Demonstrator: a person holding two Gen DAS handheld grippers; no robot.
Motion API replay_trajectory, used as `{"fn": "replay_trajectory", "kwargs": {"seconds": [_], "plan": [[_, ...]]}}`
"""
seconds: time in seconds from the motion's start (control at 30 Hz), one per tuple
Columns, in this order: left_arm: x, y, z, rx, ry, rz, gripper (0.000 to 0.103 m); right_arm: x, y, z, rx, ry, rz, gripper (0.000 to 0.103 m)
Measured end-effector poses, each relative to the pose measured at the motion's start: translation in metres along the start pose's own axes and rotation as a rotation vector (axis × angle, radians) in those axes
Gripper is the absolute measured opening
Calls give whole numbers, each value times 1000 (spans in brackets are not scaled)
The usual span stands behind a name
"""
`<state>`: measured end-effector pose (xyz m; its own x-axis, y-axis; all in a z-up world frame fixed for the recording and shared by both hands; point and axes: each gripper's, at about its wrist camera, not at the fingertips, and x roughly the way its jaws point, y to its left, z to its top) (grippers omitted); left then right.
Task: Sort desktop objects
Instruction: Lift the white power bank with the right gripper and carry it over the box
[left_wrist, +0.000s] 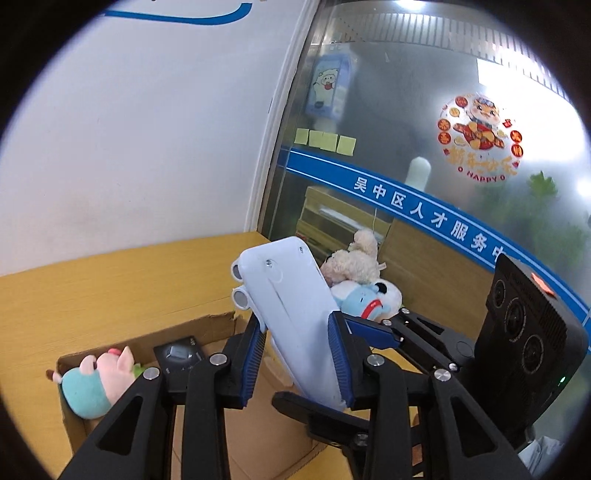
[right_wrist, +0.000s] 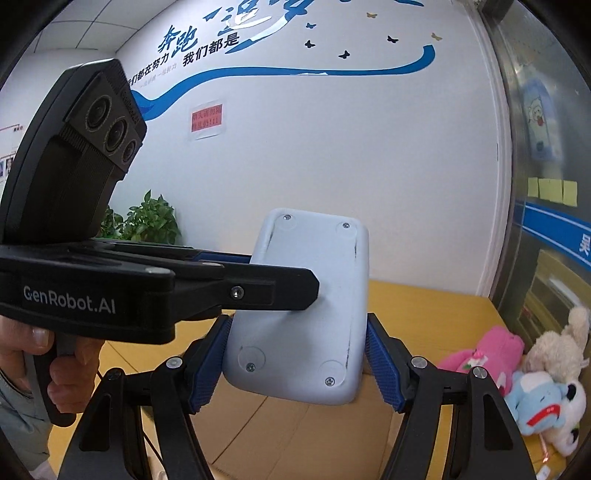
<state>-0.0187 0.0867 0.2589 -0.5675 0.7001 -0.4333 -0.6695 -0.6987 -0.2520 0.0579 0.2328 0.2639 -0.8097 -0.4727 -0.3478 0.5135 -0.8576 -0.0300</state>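
A pale blue-white flat plastic device (left_wrist: 288, 295) (right_wrist: 306, 306) with screws in its back is held in the air above an open cardboard box (left_wrist: 258, 435). My left gripper (left_wrist: 297, 354) is shut on its lower edges; it enters the right wrist view from the left (right_wrist: 258, 273). My right gripper (right_wrist: 295, 362) stands around the device's lower end, its blue pads close to both sides; contact is unclear. It reaches in from the right in the left wrist view (left_wrist: 373, 332).
The box holds a pink and teal plush pig (left_wrist: 96, 380) and a black device (left_wrist: 179, 356). More plush toys (left_wrist: 360, 280) (right_wrist: 546, 373) lie on the wooden desk (left_wrist: 110, 288) by the glass partition (left_wrist: 424, 147). A potted plant (right_wrist: 147, 218) stands by the wall.
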Motion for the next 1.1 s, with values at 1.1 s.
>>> {"fn": "replay_trajectory", "kwargs": {"seconds": [1.1], "plan": [[288, 163, -89, -414, 510, -101, 30, 254, -123, -136, 359, 581, -59, 64]]}}
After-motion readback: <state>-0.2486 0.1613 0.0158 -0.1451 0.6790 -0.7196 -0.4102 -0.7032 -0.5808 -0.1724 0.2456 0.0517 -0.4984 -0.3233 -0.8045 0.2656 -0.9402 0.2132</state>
